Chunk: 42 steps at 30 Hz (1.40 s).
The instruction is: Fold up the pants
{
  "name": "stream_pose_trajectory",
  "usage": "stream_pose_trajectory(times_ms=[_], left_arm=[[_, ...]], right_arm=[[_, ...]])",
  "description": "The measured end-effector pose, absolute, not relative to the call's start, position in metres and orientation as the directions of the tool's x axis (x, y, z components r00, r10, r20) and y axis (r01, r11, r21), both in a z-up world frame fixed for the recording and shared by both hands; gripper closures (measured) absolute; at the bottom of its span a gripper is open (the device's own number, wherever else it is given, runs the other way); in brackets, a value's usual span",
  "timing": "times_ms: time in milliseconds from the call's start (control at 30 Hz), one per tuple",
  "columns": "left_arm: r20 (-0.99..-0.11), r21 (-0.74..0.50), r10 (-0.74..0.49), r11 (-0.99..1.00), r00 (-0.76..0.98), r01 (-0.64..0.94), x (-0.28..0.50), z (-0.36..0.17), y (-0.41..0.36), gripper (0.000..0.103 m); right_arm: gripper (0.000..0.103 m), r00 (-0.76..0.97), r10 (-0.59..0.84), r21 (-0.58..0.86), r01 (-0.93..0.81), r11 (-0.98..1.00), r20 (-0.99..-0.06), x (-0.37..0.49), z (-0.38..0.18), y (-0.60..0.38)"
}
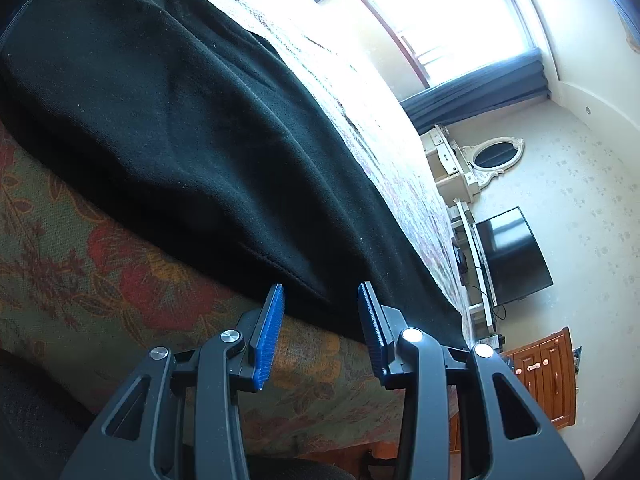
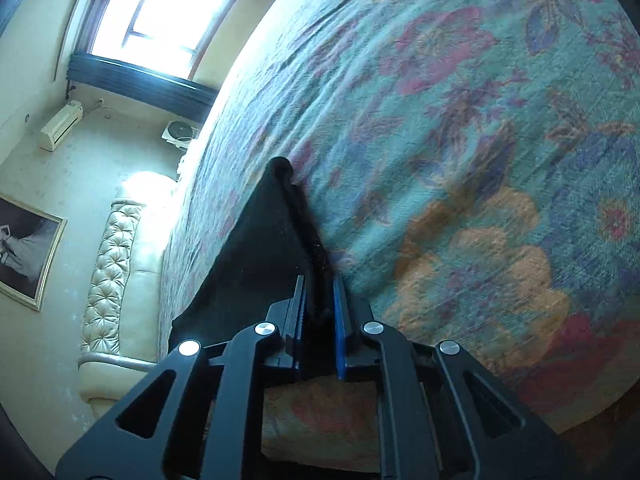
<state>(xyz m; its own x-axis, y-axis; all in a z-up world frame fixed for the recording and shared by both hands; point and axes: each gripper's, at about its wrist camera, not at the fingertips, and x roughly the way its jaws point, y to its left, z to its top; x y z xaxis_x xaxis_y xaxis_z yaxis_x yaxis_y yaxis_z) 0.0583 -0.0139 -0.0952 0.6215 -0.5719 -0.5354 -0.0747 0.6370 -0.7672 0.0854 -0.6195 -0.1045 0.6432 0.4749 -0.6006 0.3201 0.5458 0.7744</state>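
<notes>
**Right tool carries an edge of the pants; left tool waits open at the hem**

We start with the black pants. In the left wrist view they lie spread across the bed, on the floral bedspread, and their long axis runs away from us, from the stitched hem near the tool toward the far end of the bed. In the right wrist view a piece of the same dark cloth rises out of the fingers as a taut triangle, lifted clear of the bedspread beyond it.

We see the right tool with its fingers drawn together and clamped on that piece of pants; the cloth fills the narrow gap between the blue pads. The left tool stands with its fingers apart and nothing between them. The hem lies just ahead of its tips, and the pants stretch on forward and to the left from there.

We judge that the coming move turns on this: the right tool already has its grip, while the left tool is the one close to the free hem, and the cloth lies straight along its line of reach. A short push forward should bring the hem between its fingers, after which both tools could carry the fold along the long axis. We cannot tell from these views which part of the pants the right tool holds.
</notes>
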Motion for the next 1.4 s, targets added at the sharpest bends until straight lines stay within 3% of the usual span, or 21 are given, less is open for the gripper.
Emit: stream_pose_trajectory(times_ms=[67, 133, 200, 267, 600, 733, 967, 1000, 1133, 1167, 1200, 1233, 1300, 1400], left_arm=[[-0.540, -0.763, -0.566, 0.641, 0.623, -0.080, 0.059, -0.096, -0.007, 0.064], [-0.533, -0.773, -0.568, 0.628, 0.627, -0.088, 0.058, -0.098, 0.000, 0.064], [-0.516, -0.792, -0.582, 0.604, 0.628, -0.090, 0.059, -0.096, 0.000, 0.064], [-0.511, -0.794, -0.585, 0.601, 0.630, -0.086, 0.058, -0.096, 0.004, 0.064], [-0.449, -0.884, -0.554, 0.388, 0.701, -0.260, 0.057, -0.126, 0.047, 0.067], [-0.498, -0.849, -0.519, 0.456, 0.694, -0.268, 0.058, -0.119, 0.049, 0.075], [-0.518, -0.820, -0.542, 0.534, 0.662, -0.204, 0.065, -0.105, 0.046, 0.074], [-0.523, -0.812, -0.548, 0.553, 0.653, -0.186, 0.067, -0.101, 0.045, 0.071], [-0.493, -0.820, -0.604, 0.563, 0.626, -0.102, 0.073, -0.087, 0.036, 0.028], [-0.501, -0.815, -0.609, 0.571, 0.615, -0.098, 0.075, -0.084, 0.034, 0.022], [-0.517, -0.807, -0.612, 0.581, 0.598, -0.103, 0.081, -0.080, 0.032, 0.021], [-0.532, -0.801, -0.617, 0.588, 0.580, -0.110, 0.084, -0.079, 0.032, 0.020], [-0.541, -0.805, -0.630, 0.579, 0.557, -0.127, 0.089, -0.080, 0.033, 0.018], [-0.530, -0.829, -0.651, 0.533, 0.543, -0.169, 0.094, -0.082, 0.039, 0.018]], right_arm=[[0.092, 0.642, 0.526, 0.816, 0.309, 0.488, -0.558, 0.083, -0.113, -0.626], [0.079, 0.655, 0.539, 0.836, 0.294, 0.464, -0.530, 0.081, -0.107, -0.636], [0.035, 0.707, 0.507, 0.849, 0.265, 0.457, -0.493, 0.070, -0.093, -0.654], [0.024, 0.715, 0.505, 0.854, 0.260, 0.452, -0.484, 0.074, -0.085, -0.666], [0.013, 0.599, 0.601, 0.831, 0.224, 0.509, -0.529, 0.119, -0.083, -0.650], [0.013, 0.527, 0.655, 0.825, 0.183, 0.534, -0.541, 0.122, -0.084, -0.634], [0.012, 0.456, 0.742, 0.862, 0.127, 0.491, -0.491, 0.142, -0.081, -0.601], [0.012, 0.454, 0.746, 0.864, 0.125, 0.488, -0.487, 0.145, -0.081, -0.599], [0.013, 0.431, 0.738, 0.843, 0.119, 0.524, -0.520, 0.152, -0.077, -0.588], [0.028, 0.417, 0.740, 0.839, 0.124, 0.529, -0.528, 0.154, -0.077, -0.585], [0.071, 0.394, 0.760, 0.851, 0.140, 0.506, -0.517, 0.156, -0.082, -0.580], [0.086, 0.376, 0.772, 0.858, 0.170, 0.486, -0.512, 0.162, -0.087, -0.573], [0.085, 0.378, 0.728, 0.819, 0.204, 0.537, -0.571, 0.159, -0.089, -0.569], [0.086, 0.457, 0.699, 0.831, 0.212, 0.514, -0.549, 0.149, -0.079, -0.574]])
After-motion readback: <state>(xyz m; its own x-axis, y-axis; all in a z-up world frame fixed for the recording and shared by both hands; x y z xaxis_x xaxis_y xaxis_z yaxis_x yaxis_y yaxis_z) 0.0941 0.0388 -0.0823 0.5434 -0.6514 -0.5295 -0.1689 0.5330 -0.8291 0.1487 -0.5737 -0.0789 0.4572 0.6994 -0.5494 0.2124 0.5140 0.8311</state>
